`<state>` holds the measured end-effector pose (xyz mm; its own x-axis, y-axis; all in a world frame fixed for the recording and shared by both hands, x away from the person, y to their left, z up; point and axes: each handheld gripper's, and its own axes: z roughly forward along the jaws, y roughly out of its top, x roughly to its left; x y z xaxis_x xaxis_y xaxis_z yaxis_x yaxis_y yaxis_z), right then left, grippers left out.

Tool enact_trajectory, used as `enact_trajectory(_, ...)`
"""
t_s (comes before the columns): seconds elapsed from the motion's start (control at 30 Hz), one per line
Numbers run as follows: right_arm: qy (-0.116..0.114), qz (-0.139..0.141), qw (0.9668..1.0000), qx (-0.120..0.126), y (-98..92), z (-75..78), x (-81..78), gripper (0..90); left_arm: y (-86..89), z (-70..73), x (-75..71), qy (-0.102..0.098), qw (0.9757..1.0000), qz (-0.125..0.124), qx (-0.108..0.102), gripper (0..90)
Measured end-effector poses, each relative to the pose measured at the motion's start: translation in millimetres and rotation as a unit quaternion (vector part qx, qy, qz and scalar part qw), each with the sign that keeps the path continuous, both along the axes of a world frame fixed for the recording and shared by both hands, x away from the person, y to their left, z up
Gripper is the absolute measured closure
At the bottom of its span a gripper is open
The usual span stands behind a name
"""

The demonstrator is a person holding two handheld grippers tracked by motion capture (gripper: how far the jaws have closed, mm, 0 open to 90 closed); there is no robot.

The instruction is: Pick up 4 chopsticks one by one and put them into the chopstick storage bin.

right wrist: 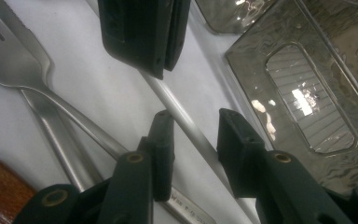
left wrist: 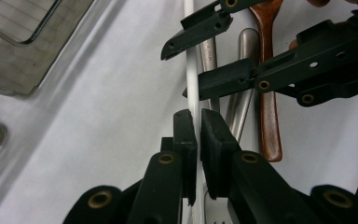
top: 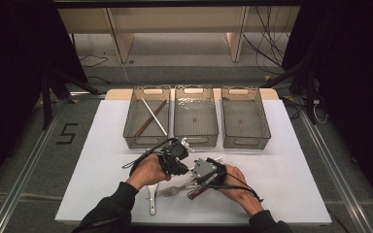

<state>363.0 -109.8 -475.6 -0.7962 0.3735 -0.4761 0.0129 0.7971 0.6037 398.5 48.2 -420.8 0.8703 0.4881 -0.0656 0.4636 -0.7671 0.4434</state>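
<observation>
Left gripper (left wrist: 198, 135) clamps thin white plastic chopstick (left wrist: 192, 70) near tabletop's front edge. Right gripper (right wrist: 196, 135) half-open, straddling it, no contact visible. Step: handover. Next, probably: right closes, left releases, drop into left tray (top: 132, 109).

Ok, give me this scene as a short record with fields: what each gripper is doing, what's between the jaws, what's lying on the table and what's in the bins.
left gripper: shut on the white chopstick
right gripper: jaws either side of the same chopstick, pads not pressing on it
cutlery on the table: fork, metal handle, wooden-handled piece
left bin: one white stick and one brown stick, crossed
middle bin: empty
right bin: empty
</observation>
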Motion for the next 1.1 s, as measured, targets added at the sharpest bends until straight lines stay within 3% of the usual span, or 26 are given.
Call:
enact_trajectory(0.13, -0.006, 0.003, 1.0, -0.006, 1.0, -0.1, -3.7, 71.3, 1.0, 2.2, -0.2, 0.002, 1.0, 0.003, -0.008, 84.6)
enact_trajectory(0.17, -0.014, 0.015, 0.9996, -0.02, -0.1, 0.9, -3.1, 72.3, 1.3, 3.0, -0.1, 0.003, 1.0, 0.002, -0.009, 84.6)
enact_trajectory(0.4, -0.03, 0.031, 0.9987, -0.028, 2.3, 3.8, -9.4, 77.6, 5.6, 11.2, 0.9, 0.012, 0.9998, -0.001, -0.018, 84.2)
enact_trajectory(0.6, -0.06, 0.059, 0.9941, -0.069, 4.9, 8.9, -15.2, 81.7, 7.9, 18.8, 1.0, 0.011, 0.9998, -0.008, -0.017, 82.6)
enact_trajectory(0.67, -0.074, 0.068, 0.9915, -0.082, 5.8, 9.4, -16.2, 83.4, 12.4, 23.5, 2.9, 0.005, 0.9995, -0.002, -0.031, 79.5)
enact_trajectory(0.73, -0.073, 0.071, 0.9909, -0.088, 5.9, 11.0, -17.1, 84.7, 18.1, 29.7, 3.9, -0.004, 0.999, 0.0, -0.045, 77.9)
enact_trajectory(0.87, -0.067, 0.057, 0.9926, -0.084, 4.4, 14.3, -17.2, 85.3, 31.0, 41.9, 4.1, -0.02, 0.9964, 0.015, -0.081, 69.7)
enact_trajectory(0.9, -0.069, 0.06, 0.9916, -0.092, 3.1, 15.5, -16.2, 85.3, 34.2, 44.1, 3.7, -0.026, 0.9955, 0.021, -0.088, 66.5)
enact_trajectory(1.0, -0.067, 0.059, 0.9921, -0.088, 0.9, 18.3, -14.3, 85.4, 44.1, 49.4, 1.6, -0.037, 0.9937, 0.035, -0.099, 59.0)
enact_trajectory(1.1, -0.067, 0.052, 0.9927, -0.086, -0.7, 22.6, -13.3, 85.4, 56.7, 52.6, 0.1, -0.053, 0.9899, 0.057, -0.119, 48.7)
